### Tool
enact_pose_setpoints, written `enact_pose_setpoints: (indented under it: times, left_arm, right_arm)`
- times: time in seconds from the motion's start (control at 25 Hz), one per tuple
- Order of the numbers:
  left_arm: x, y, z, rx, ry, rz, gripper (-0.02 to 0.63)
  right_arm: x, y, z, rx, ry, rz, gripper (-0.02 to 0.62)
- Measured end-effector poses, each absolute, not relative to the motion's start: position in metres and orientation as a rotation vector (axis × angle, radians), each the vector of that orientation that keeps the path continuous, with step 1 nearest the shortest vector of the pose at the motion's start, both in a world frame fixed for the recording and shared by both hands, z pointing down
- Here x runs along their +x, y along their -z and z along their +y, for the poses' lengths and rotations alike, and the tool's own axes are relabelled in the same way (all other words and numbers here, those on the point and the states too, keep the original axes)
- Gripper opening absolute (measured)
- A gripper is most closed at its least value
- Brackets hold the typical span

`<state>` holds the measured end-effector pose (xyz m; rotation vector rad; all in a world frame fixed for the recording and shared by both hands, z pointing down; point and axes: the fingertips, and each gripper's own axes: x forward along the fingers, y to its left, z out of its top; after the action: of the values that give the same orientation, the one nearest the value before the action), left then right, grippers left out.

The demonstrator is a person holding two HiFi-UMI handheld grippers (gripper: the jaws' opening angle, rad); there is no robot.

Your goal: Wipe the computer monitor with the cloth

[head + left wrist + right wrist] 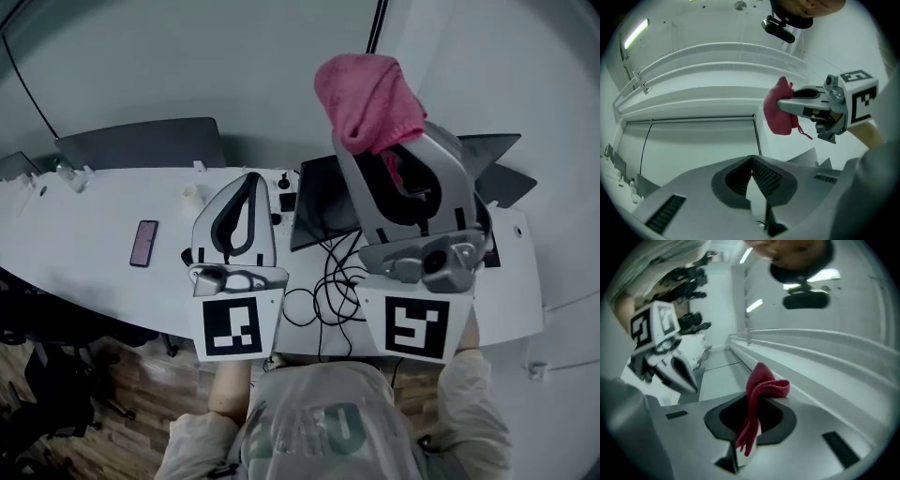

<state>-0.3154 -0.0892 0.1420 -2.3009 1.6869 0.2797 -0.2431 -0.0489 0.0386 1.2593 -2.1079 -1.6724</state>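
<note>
A pink cloth [368, 97] is bunched in my right gripper [380, 145], which is shut on it and raised high toward the head camera. In the right gripper view the cloth [758, 397] hangs folded between the jaws. My left gripper [247, 180] is also lifted, shut and holding nothing, its tips touching [752, 159]. From the left gripper view the cloth [780, 113] and the right gripper show at upper right. The dark monitor [317, 202] stands on the white desk [84, 244] far below, partly hidden behind the right gripper.
A phone [143, 243] lies on the desk at left. Black cables [328, 286] tangle near the front edge under the monitor. A grey panel [141, 142] stands behind the desk. Small items [284, 190] sit beside the monitor. Both gripper views face the ceiling.
</note>
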Motion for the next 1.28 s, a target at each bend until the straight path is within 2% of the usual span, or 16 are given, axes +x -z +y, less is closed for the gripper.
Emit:
enact_pose_setpoints:
  times: [0.16, 0.4, 1.28]
  left_arm:
    - [-0.304, -0.148, -0.095, -2.314, -0.245, 1.672, 0.014]
    - [-0.302, -0.158, -0.103, -2.348, -0.249, 1.677, 0.014]
    - [-0.278, -0.180, -0.110, -2.406, -0.242, 1.710, 0.014]
  right_arm:
    - [-0.262, -0.090, -0.067, 0.909, 1.806, -1.731, 0.051]
    - [-0.265, -0.159, -0.099, 0.540, 1.711, -1.541, 0.051]
    - [-0.243, -0.181, -0.115, 0.342, 1.557, -1.564, 0.051]
